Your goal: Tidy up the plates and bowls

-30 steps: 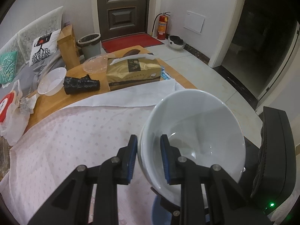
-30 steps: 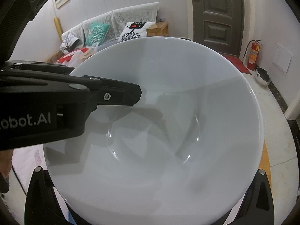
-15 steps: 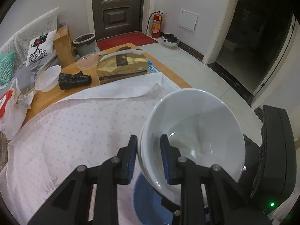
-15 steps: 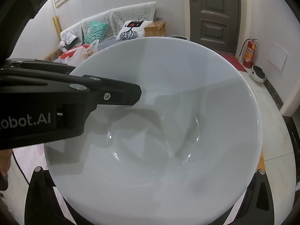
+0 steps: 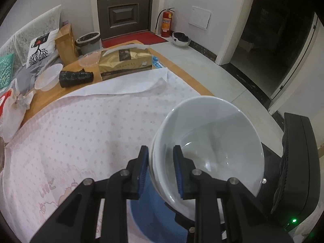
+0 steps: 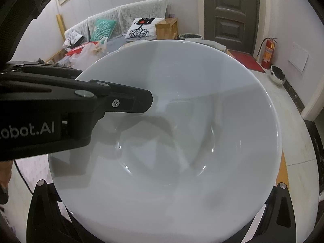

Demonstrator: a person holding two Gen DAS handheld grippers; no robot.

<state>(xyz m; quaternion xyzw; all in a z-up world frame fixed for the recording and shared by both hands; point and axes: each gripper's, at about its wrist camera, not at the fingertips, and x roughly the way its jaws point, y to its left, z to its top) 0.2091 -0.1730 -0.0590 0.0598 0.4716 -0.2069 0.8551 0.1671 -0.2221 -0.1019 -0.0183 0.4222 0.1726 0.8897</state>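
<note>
Left tool [image 5: 161,168] pinched the rim of the white bowl [image 5: 214,141], holding it tilted above the cloth-covered desk [image 5: 81,131], over a blue dish [image 5: 149,212]. Right tool sat under the bowl [image 6: 172,131], its tips hidden; spread or pressed, cannot tell. Tissue box [image 5: 125,62] lay at the desk's far end.

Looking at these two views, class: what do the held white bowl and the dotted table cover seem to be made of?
Round white bowl: probably glazed ceramic, since it is glossy with sharp light glints. Pink dotted table cover: likely thin plastic or coated cloth, matte and wrinkled, with a folded edge.
</note>
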